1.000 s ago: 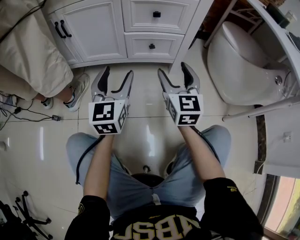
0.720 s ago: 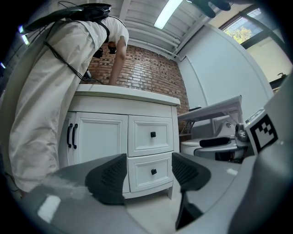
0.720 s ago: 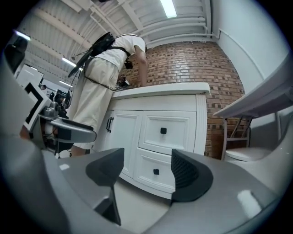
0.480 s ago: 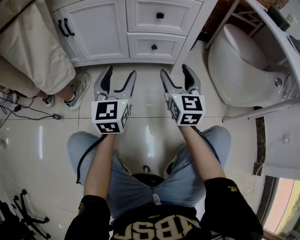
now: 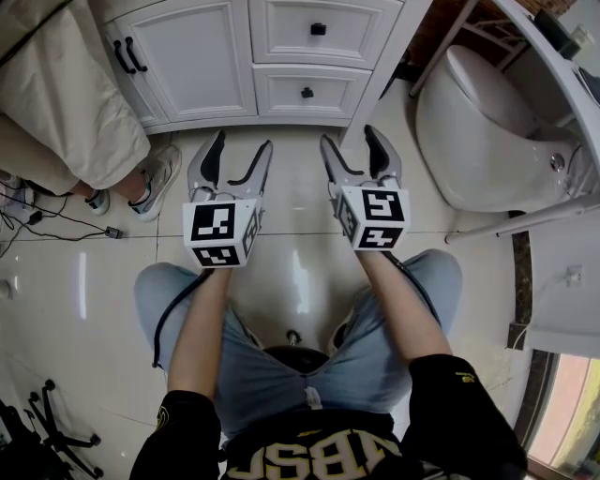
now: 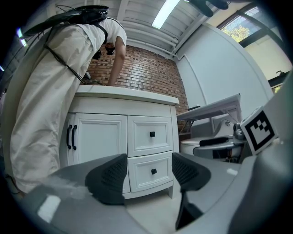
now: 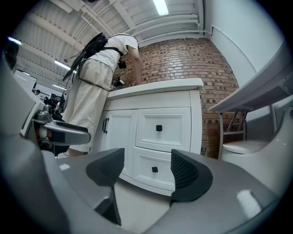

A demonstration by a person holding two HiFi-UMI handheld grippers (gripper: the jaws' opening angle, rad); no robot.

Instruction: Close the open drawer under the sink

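Your left gripper (image 5: 242, 143) and right gripper (image 5: 347, 137) hang side by side over the glossy pale tiled floor (image 5: 292, 192), both empty, jaws apart. Ahead, well apart from them, is the white panelled vanity cabinet (image 5: 192, 56). Its upper black-knobbed white drawer (image 5: 281, 28) and lower black-knobbed white drawer (image 5: 330, 93) look flush, though that's hard to judge.

**Head view.** The cabinet (image 5: 192, 56) is cut off by the top edge, so only its door and drawer fronts show. The standing person (image 5: 66, 103) is cropped by the left and top edges, leaving a beige garment and shoes. A white ledge (image 5: 544, 52) covers the rear of the toilet (image 5: 487, 122). A black chair base (image 5: 47, 436) runs out of the bottom left corner.

**Right gripper view.** One jaw of the right gripper (image 7: 147, 176) hides the right end of the lower drawer (image 7: 146, 160).
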